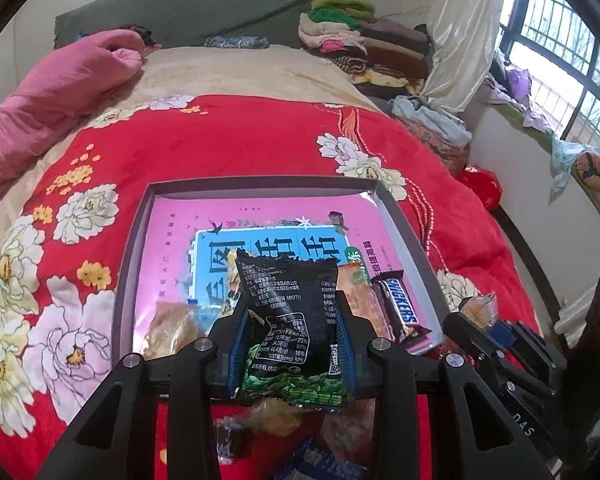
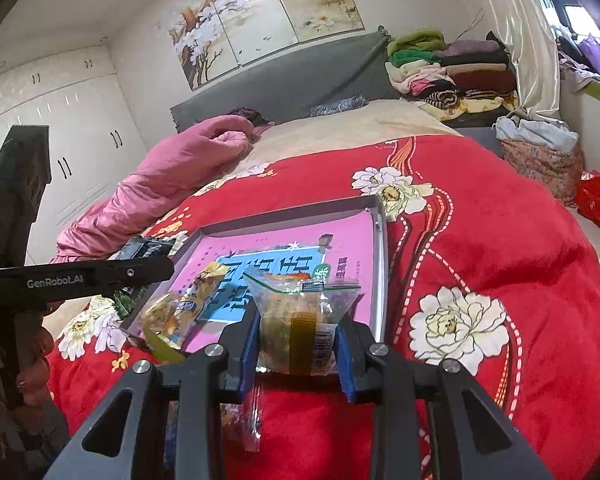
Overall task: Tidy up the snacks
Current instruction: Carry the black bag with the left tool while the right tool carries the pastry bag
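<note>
My left gripper [image 1: 290, 332] is shut on a black snack packet [image 1: 288, 312] with green peas printed at its bottom, held upright over the near edge of the grey box lid [image 1: 134, 240]. Inside the box lie a pink book [image 1: 172, 232], a Snickers bar [image 1: 400, 306], an orange-wrapped snack [image 1: 358, 300] and a clear-wrapped pastry [image 1: 172, 330]. My right gripper [image 2: 298, 340] is shut on a clear-wrapped pastry [image 2: 296, 320], just short of the box's near edge [image 2: 380, 280]. A yellow packet [image 2: 180, 312] rests on the box's left corner.
The box sits on a red flowered quilt [image 1: 240, 140] on a bed. Several loose snacks [image 1: 268, 432] lie on the quilt below my left gripper. A pink duvet [image 1: 52, 92] is at the left, folded clothes [image 1: 360, 40] at the headboard, a red bag [image 2: 598, 200] on the floor.
</note>
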